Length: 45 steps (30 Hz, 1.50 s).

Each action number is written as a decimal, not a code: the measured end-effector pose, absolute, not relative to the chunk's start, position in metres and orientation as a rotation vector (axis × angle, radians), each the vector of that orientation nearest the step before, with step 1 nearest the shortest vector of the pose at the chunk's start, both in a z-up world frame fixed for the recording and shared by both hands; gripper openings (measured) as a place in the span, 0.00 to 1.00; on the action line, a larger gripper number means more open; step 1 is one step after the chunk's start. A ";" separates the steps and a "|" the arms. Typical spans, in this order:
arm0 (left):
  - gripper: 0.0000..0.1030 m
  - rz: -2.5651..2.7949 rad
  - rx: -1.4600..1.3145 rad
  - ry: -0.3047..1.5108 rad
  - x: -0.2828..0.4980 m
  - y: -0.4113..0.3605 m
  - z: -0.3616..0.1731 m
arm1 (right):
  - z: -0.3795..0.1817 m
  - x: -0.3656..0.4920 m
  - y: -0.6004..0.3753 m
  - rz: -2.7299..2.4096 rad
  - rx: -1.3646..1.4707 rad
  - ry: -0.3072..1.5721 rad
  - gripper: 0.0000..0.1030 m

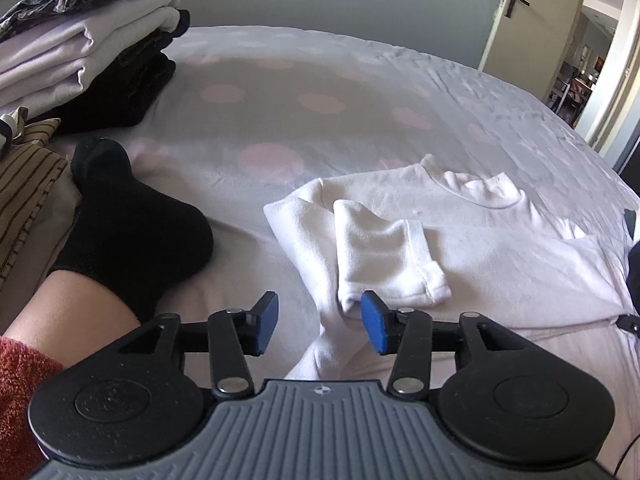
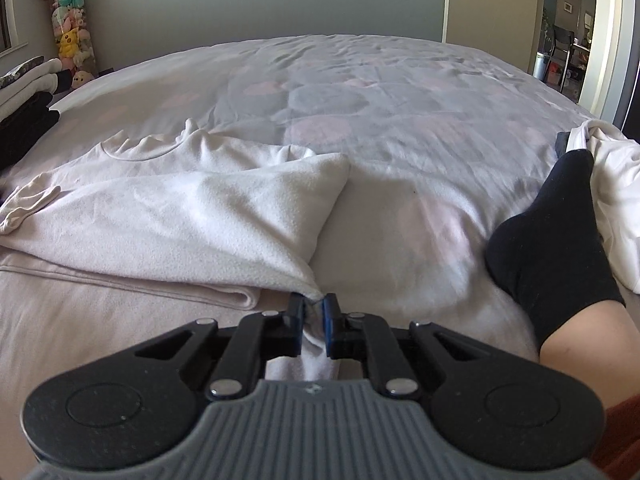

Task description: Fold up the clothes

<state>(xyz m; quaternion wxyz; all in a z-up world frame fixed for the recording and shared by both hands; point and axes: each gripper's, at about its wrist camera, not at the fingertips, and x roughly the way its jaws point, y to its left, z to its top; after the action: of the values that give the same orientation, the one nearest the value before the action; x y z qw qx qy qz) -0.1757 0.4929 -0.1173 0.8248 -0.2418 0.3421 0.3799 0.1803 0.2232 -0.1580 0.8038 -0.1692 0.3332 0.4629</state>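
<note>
A white long-sleeved top point(image 1: 460, 240) lies partly folded on the bed, its collar at the far side and one sleeve laid across the body. My left gripper point(image 1: 319, 325) is open just above the near edge, a fold of the white cloth lying loose between its blue pads without being pinched. In the right wrist view the same top point(image 2: 180, 216) lies to the left with a corner doubled over. My right gripper point(image 2: 311, 320) is shut on the hem of the top, the cloth running up from between its pads.
A stack of folded clothes point(image 1: 80, 52) stands at the far left of the bed point(image 1: 320, 92). A person's feet in black socks point(image 1: 132, 224) point(image 2: 556, 240) rest on the bed at either side. Loose white clothing point(image 2: 616, 200) lies far right. An open doorway point(image 1: 580, 60) is beyond.
</note>
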 end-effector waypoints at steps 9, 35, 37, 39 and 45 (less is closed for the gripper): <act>0.27 0.877 -0.616 0.771 -0.184 0.524 -0.150 | -0.160 0.179 0.224 0.991 -0.377 0.706 0.12; 0.50 0.461 -0.246 1.061 -0.239 0.357 -0.072 | -0.104 0.100 0.136 1.280 -0.559 0.921 0.40; 0.51 0.378 -0.171 1.105 -0.239 0.332 -0.072 | -0.102 0.081 0.127 1.347 -0.633 0.939 0.40; 0.51 0.294 -0.092 1.147 -0.238 0.307 -0.073 | -0.100 0.060 0.118 1.413 -0.724 0.955 0.42; 0.57 0.057 0.092 1.289 -0.243 0.244 -0.091 | -0.110 0.003 0.101 1.552 -1.065 0.989 0.51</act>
<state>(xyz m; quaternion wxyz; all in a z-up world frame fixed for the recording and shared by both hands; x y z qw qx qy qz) -0.2427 0.2442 -0.0909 0.7980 0.0428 0.6005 0.0265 0.0031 0.1015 -0.1099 0.4861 -0.4378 0.4064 0.6378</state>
